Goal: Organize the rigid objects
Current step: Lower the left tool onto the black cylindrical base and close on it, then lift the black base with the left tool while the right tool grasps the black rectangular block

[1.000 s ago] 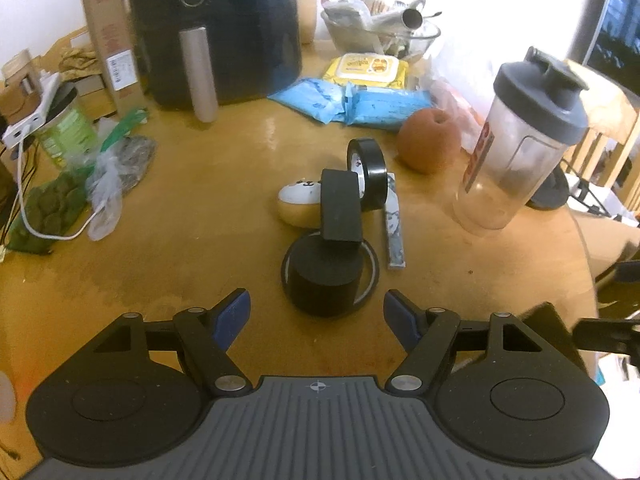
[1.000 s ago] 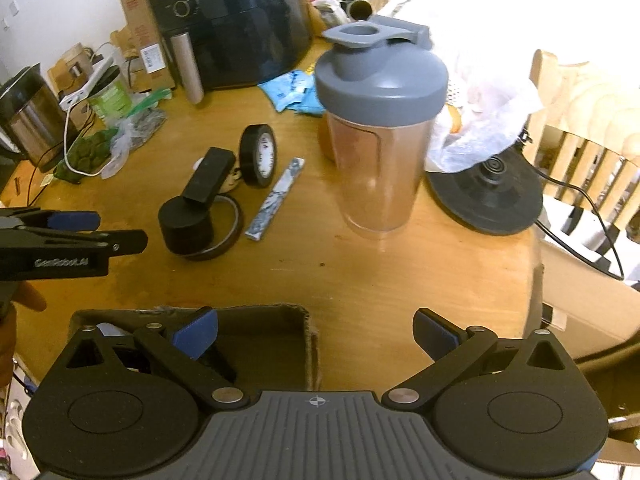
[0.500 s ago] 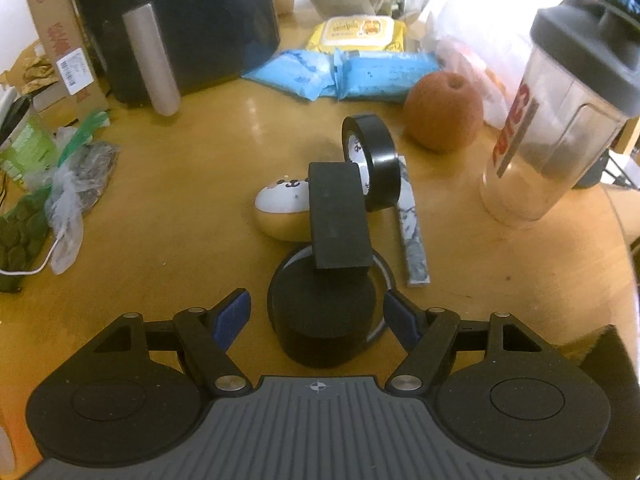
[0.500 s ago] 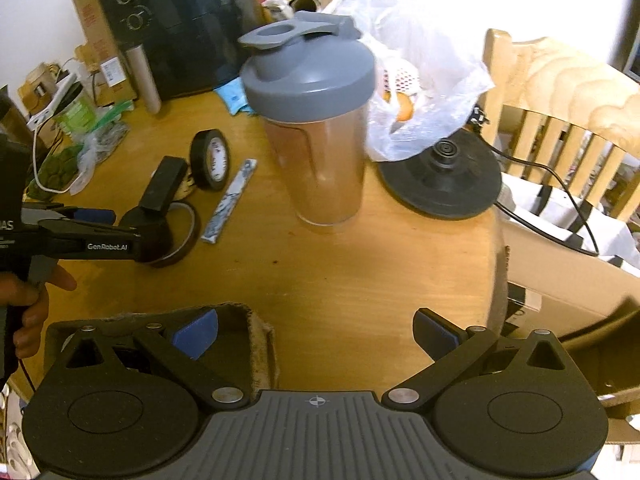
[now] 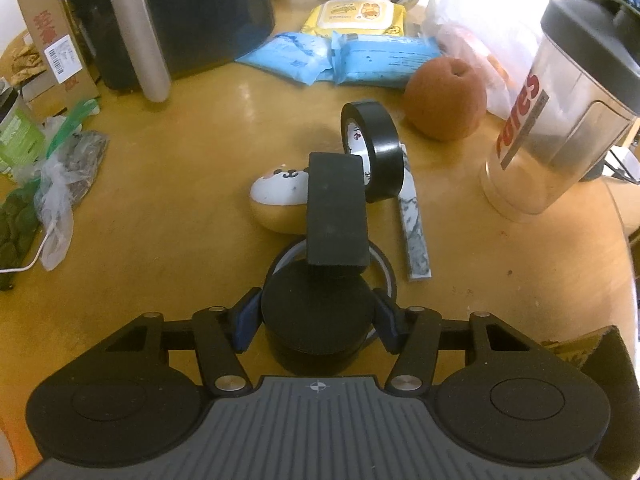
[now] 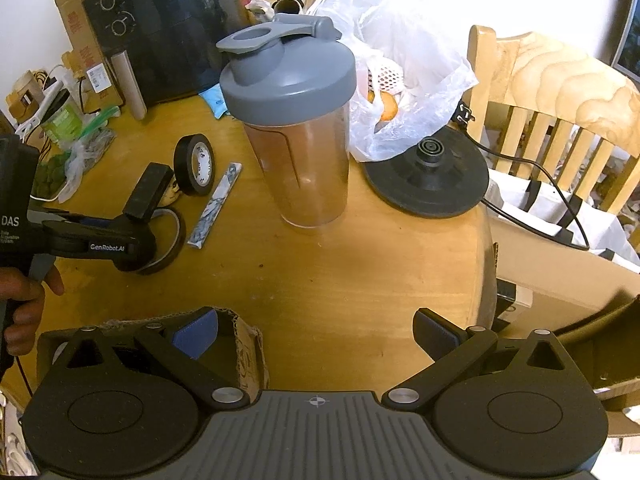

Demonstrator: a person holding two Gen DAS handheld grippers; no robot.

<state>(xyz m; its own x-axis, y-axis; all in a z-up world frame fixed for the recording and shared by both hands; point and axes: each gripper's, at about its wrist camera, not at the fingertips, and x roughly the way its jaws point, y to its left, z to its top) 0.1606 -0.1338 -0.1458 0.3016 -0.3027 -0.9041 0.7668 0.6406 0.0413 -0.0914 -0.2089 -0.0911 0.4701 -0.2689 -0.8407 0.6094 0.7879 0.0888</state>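
A squat black cylinder (image 5: 316,312) stands inside a thin tape ring (image 5: 386,276) on the wooden table (image 5: 180,200). A flat black block (image 5: 336,208) leans on its top. My left gripper (image 5: 316,320) straddles the cylinder, jaws closing, and both blue pads (image 5: 245,320) touch its sides. From the right wrist view the same gripper (image 6: 132,240) is seen from the side at the cylinder, a hand behind it. My right gripper (image 6: 316,336) stands open and holds nothing, above a cardboard box corner (image 6: 244,336).
A black tape roll (image 5: 376,152) stands on edge beside a cream toy (image 5: 276,200) and a marbled strip (image 5: 414,224). A grey-lidded shaker bottle (image 6: 296,128), a brown fruit (image 5: 444,98), blue packets (image 5: 340,58), an air fryer (image 5: 180,12) and a kettle base (image 6: 428,176) crowd the table.
My left gripper came forward and down until the black cylinder lay between its fingers, then the jaws narrowed onto it. The right wrist view shifted slightly; its jaws stayed wide.
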